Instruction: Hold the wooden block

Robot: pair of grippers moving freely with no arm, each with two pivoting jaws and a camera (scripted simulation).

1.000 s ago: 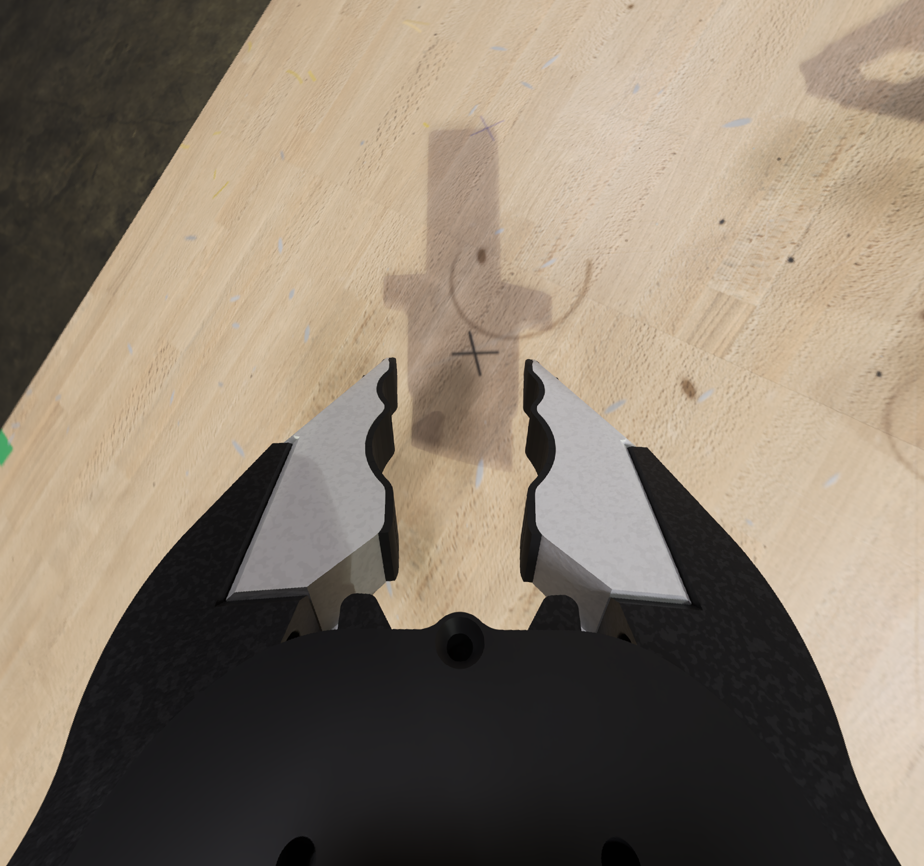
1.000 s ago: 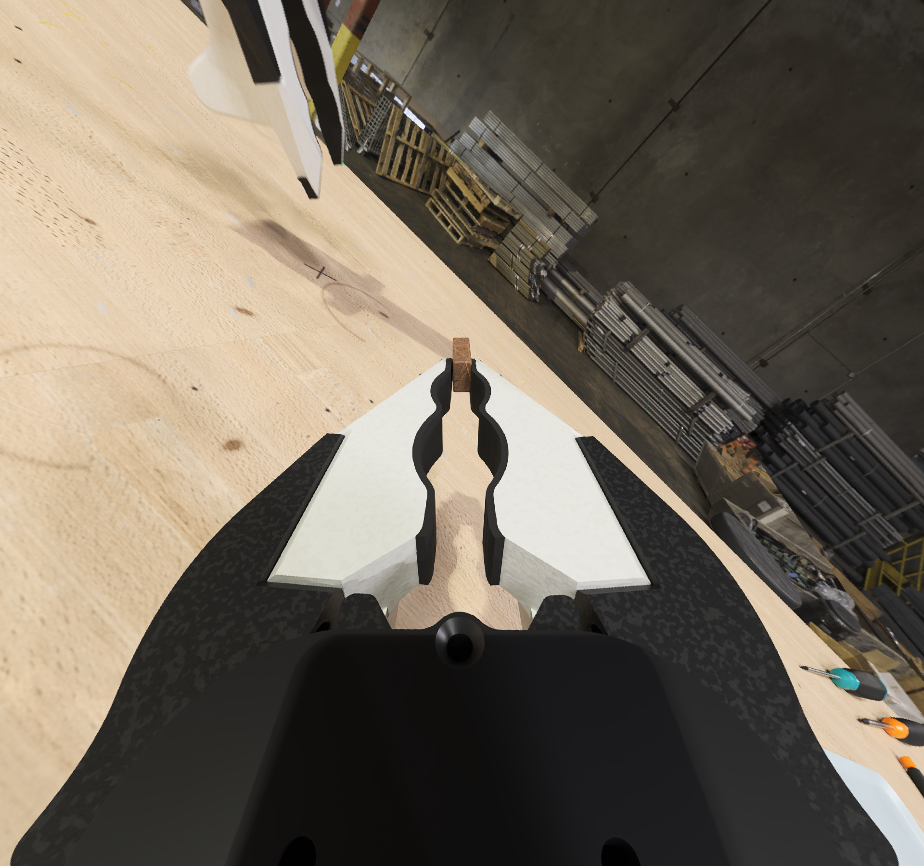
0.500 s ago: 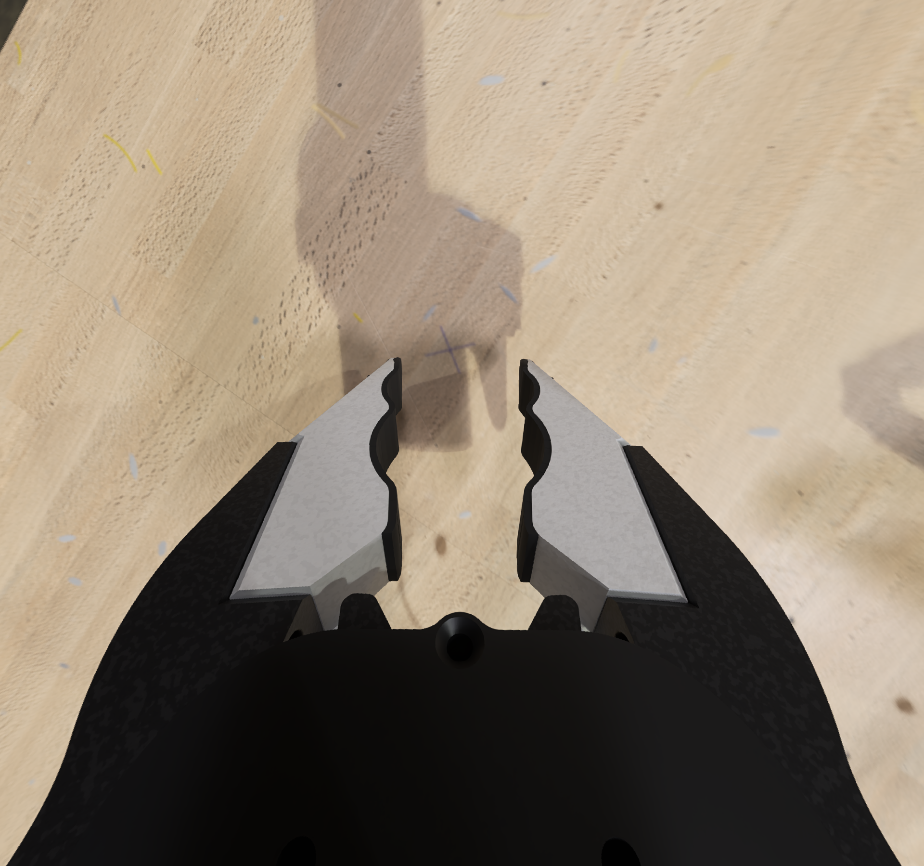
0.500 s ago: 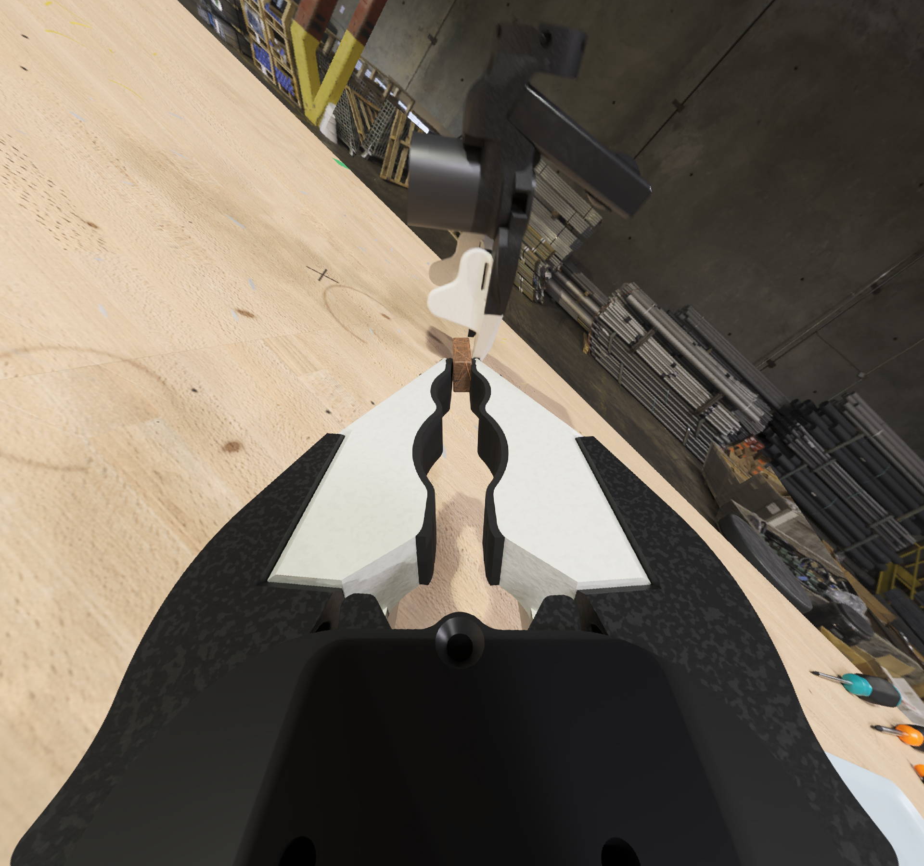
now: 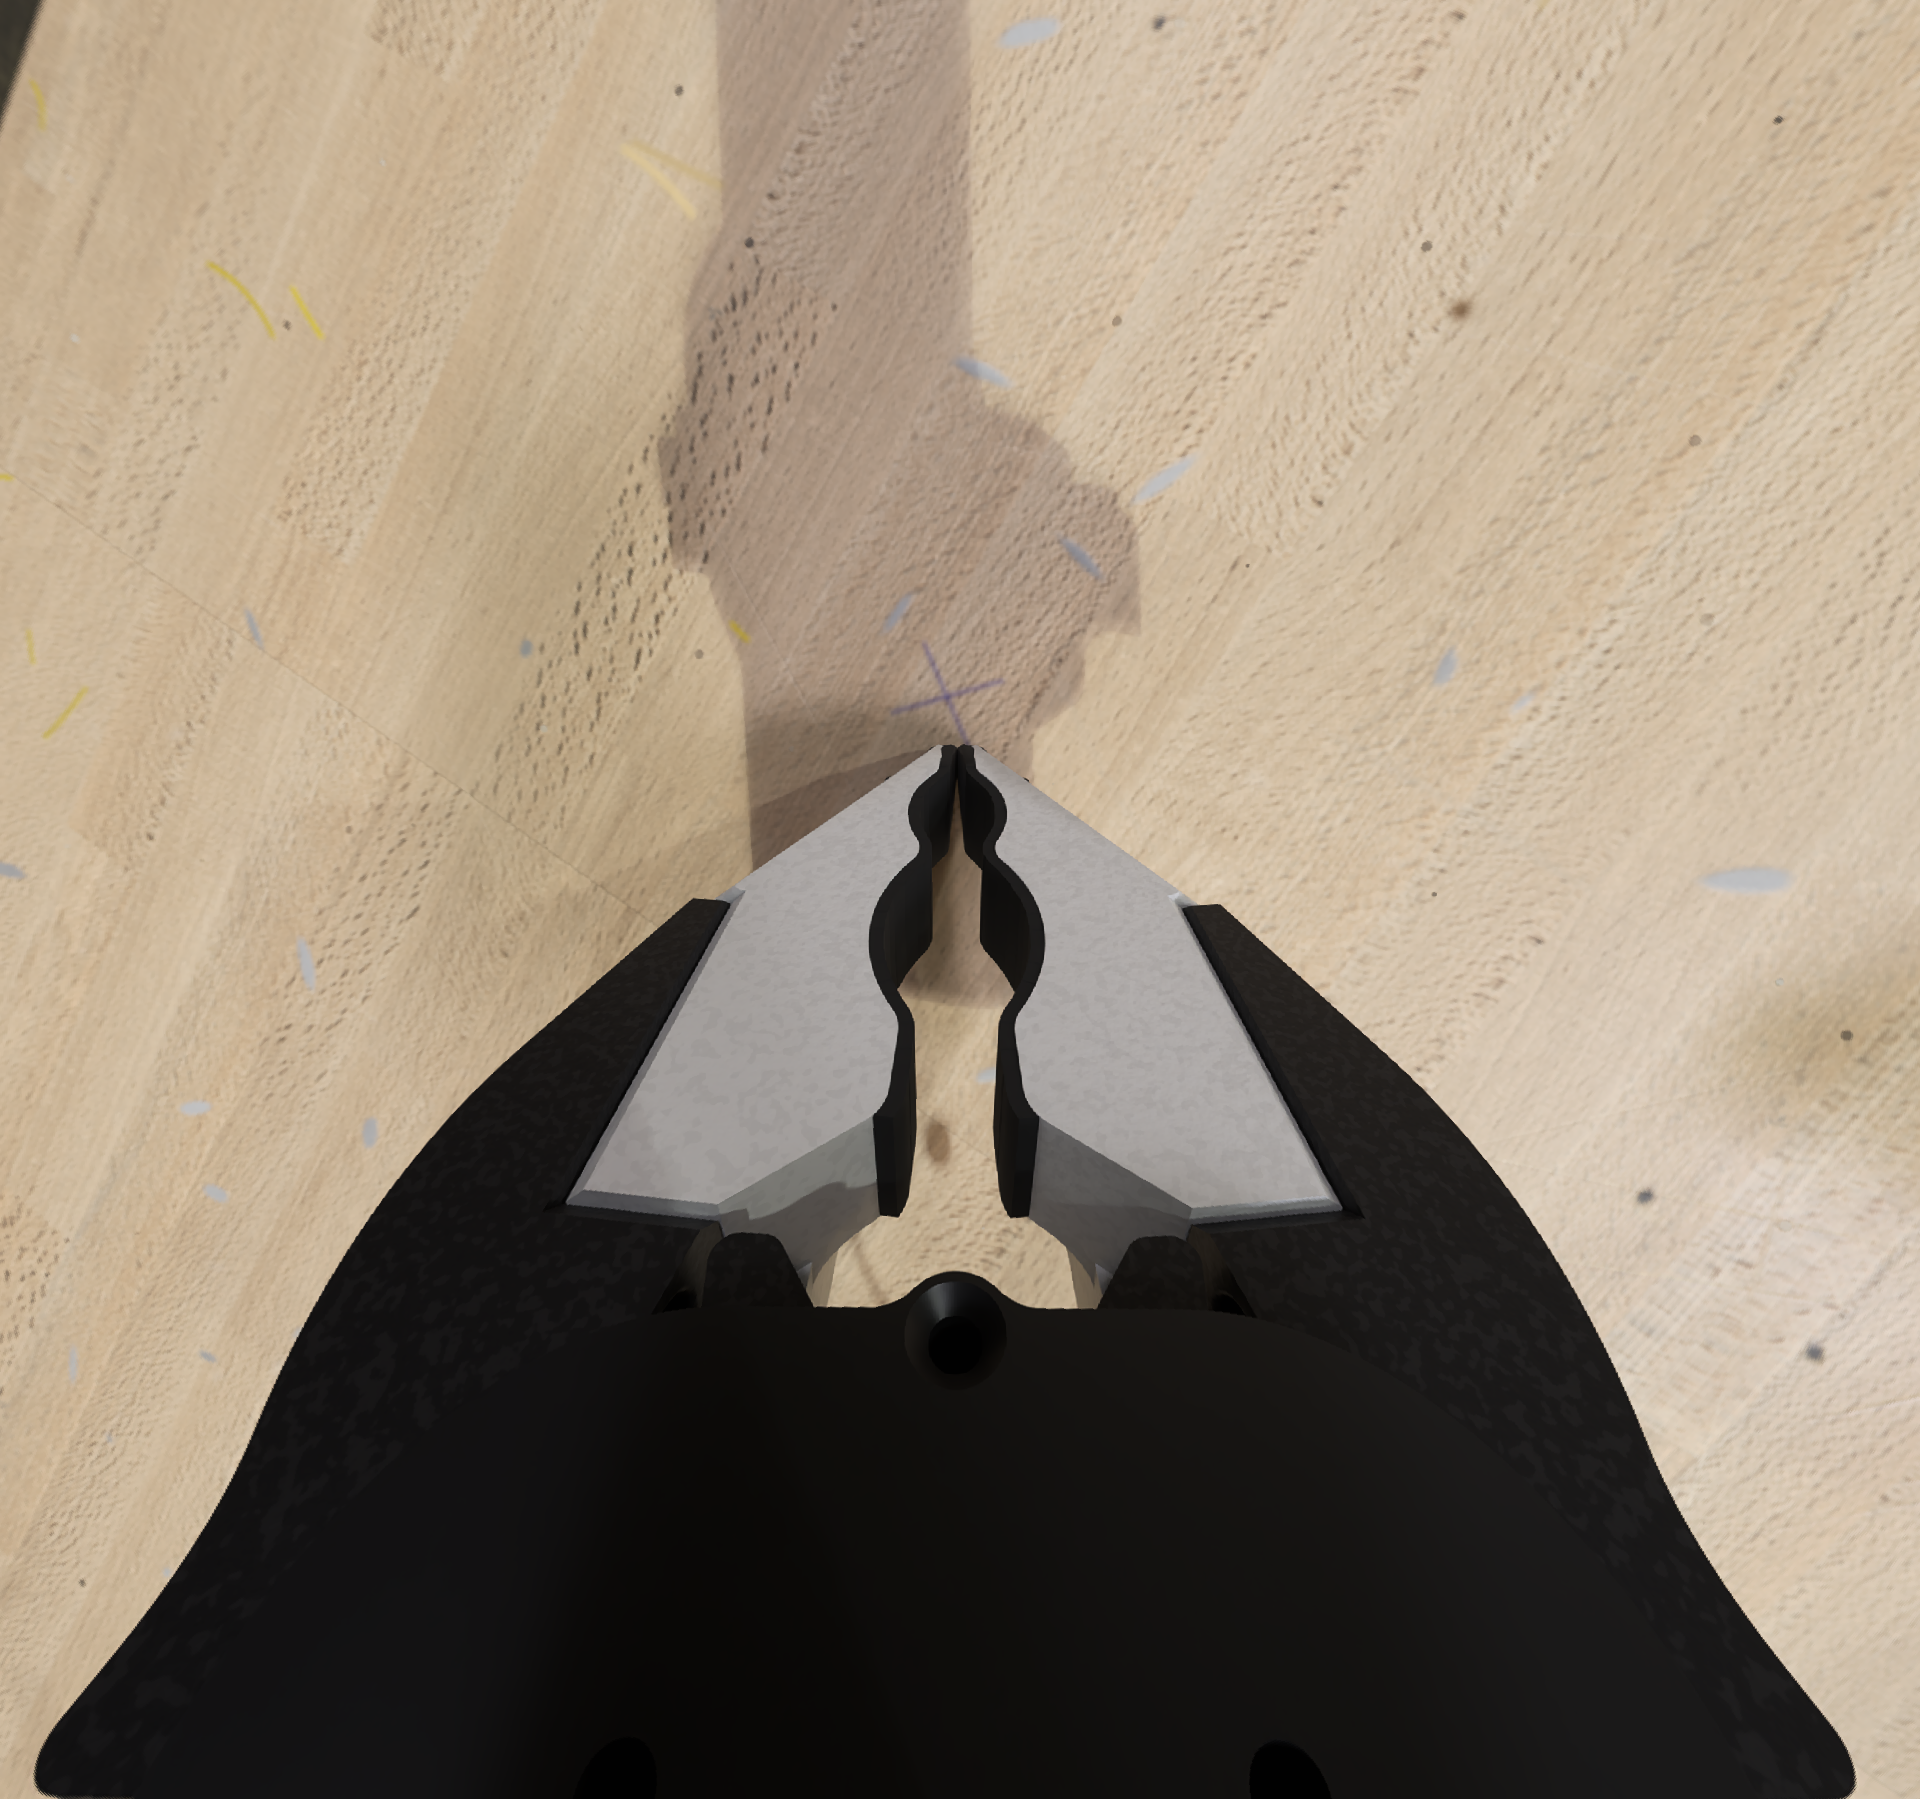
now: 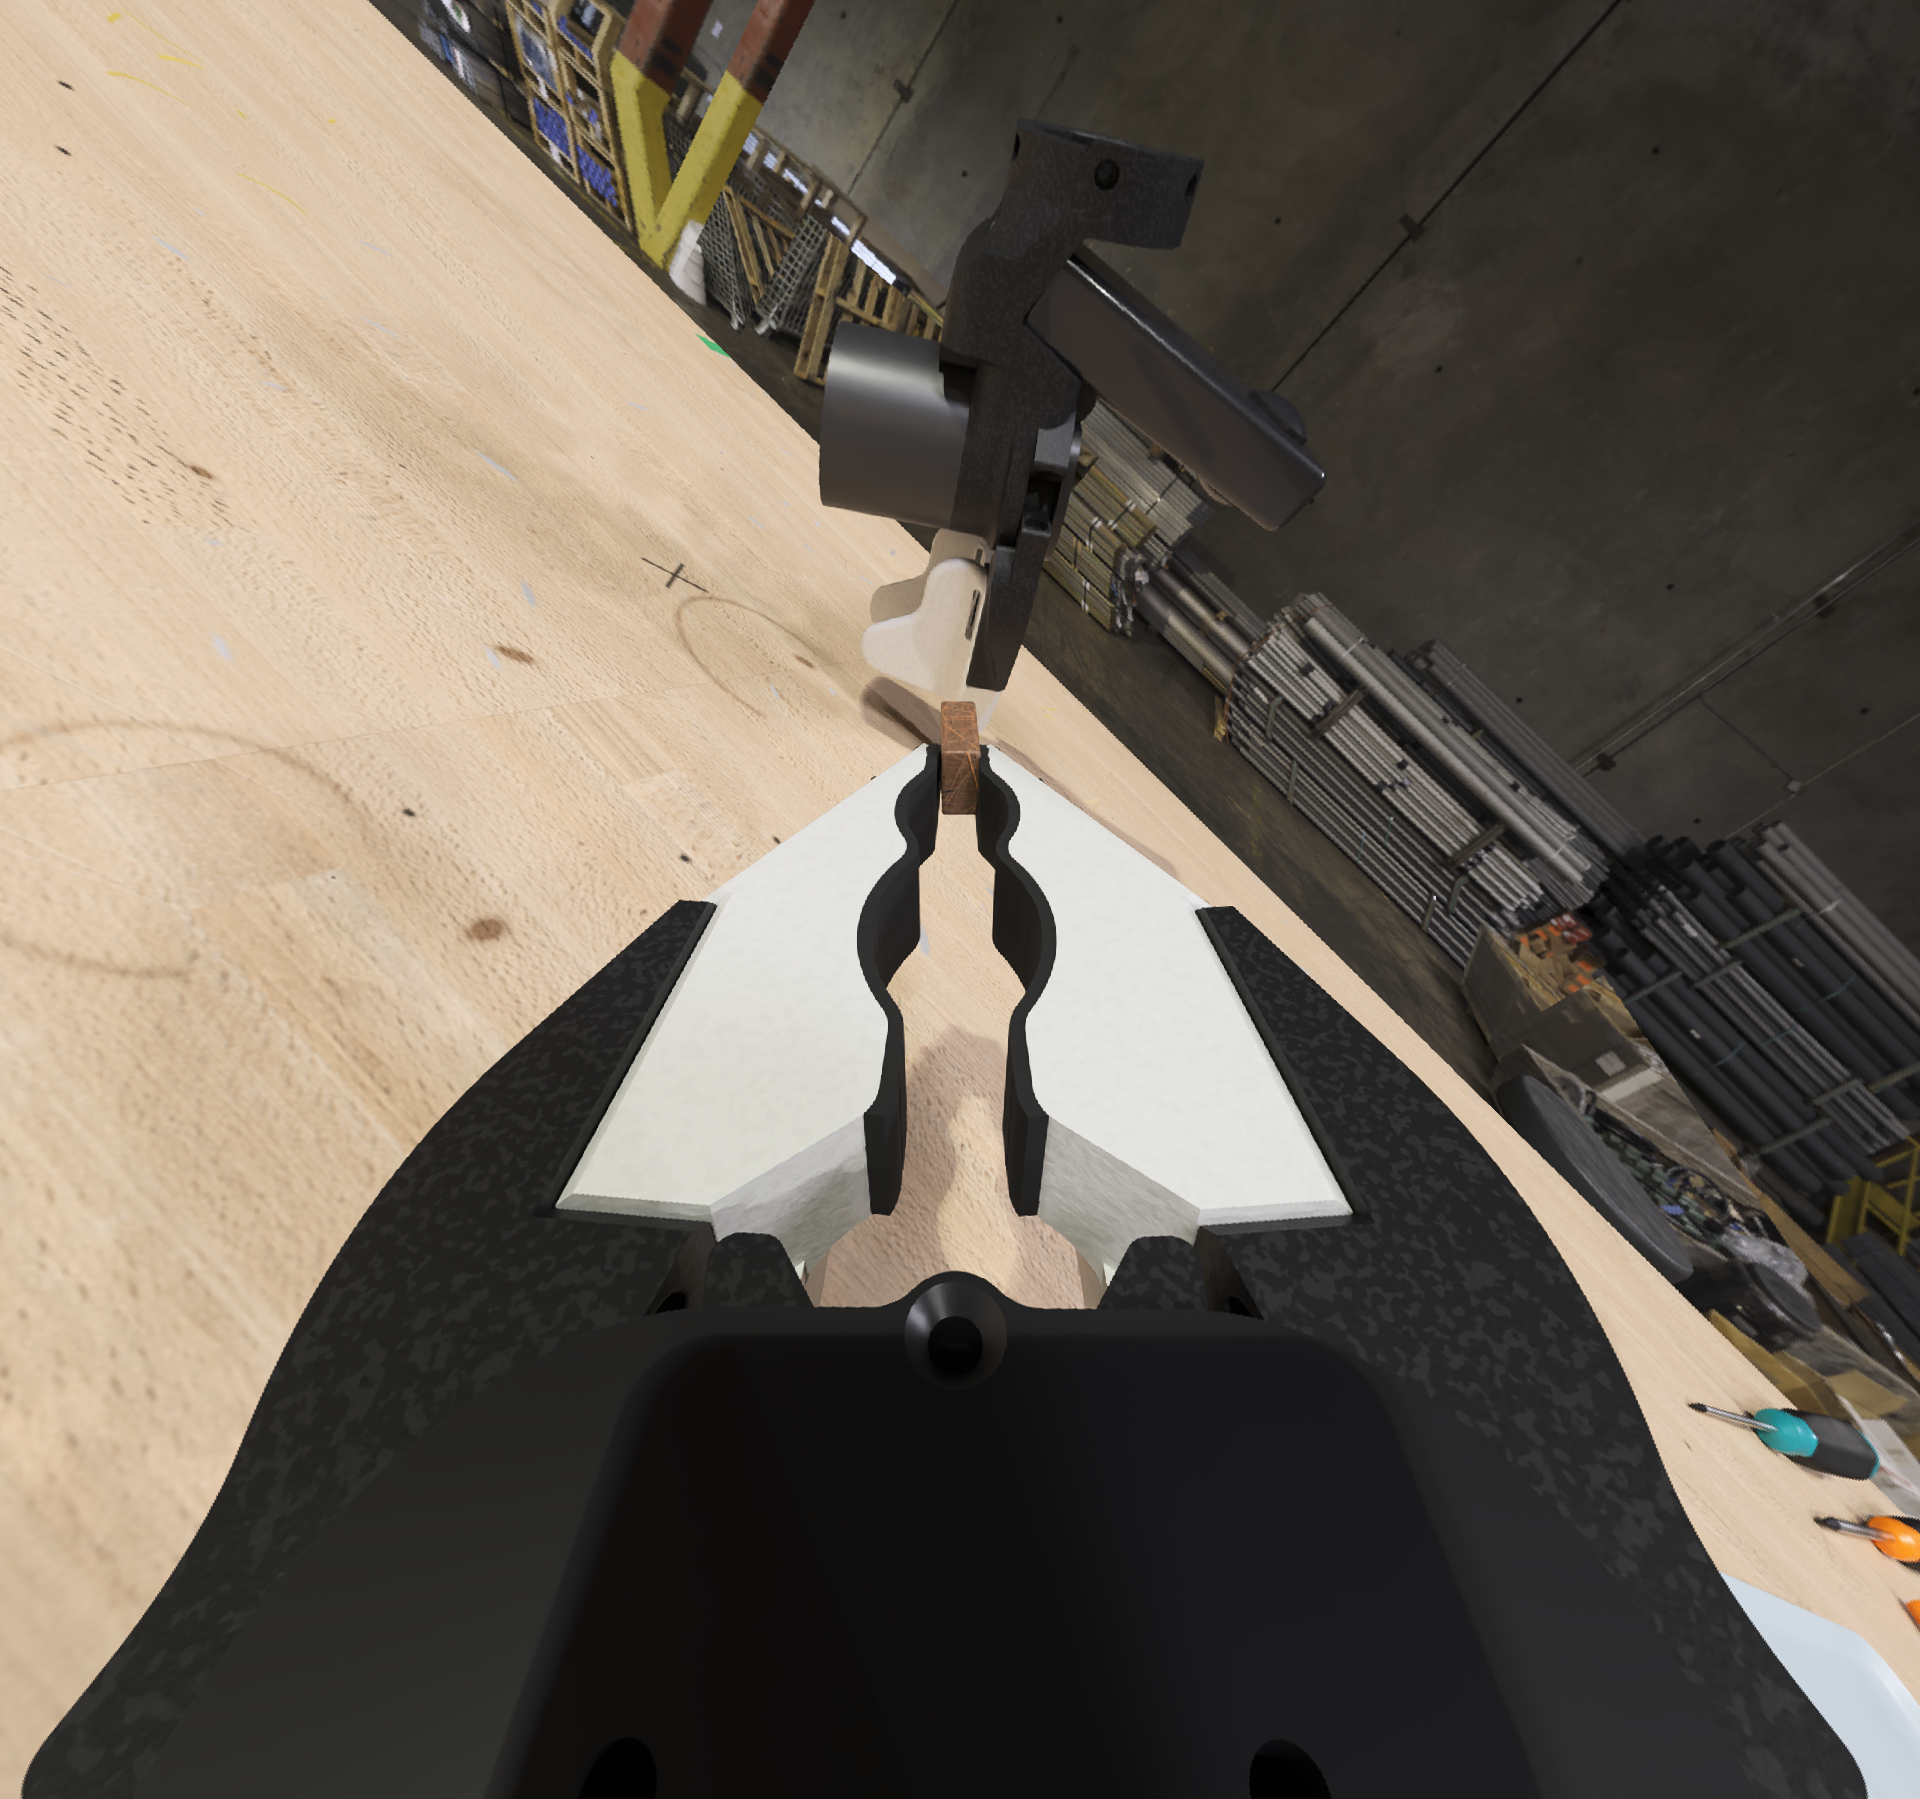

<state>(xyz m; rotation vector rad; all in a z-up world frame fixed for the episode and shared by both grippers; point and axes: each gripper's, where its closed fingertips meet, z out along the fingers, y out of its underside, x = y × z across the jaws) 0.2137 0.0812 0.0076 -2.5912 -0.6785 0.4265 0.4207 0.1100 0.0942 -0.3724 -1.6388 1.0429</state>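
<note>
A small brown wooden block (image 6: 958,758) is pinched between the fingertips of my right gripper (image 6: 958,781), held above the light wooden table (image 6: 312,606). My left gripper (image 5: 956,760) points down at the table (image 5: 1455,606) with its fingertips pressed together and nothing between them; the block does not show in the left wrist view. In the right wrist view the left gripper (image 6: 935,648) hangs just beyond the block, its white fingers close above it.
The table's far edge runs diagonally, with dark floor, pallets and metal pipes (image 6: 1455,762) beyond. Screwdrivers (image 6: 1808,1437) and a white tray corner (image 6: 1849,1687) lie at the lower right. A pencilled cross (image 5: 945,695) sits just ahead of the left fingertips.
My left gripper has shut its fingers, which stood open before. It holds its place just beyond the block, where it arrived half a second ago. The right gripper keeps its hold on the block.
</note>
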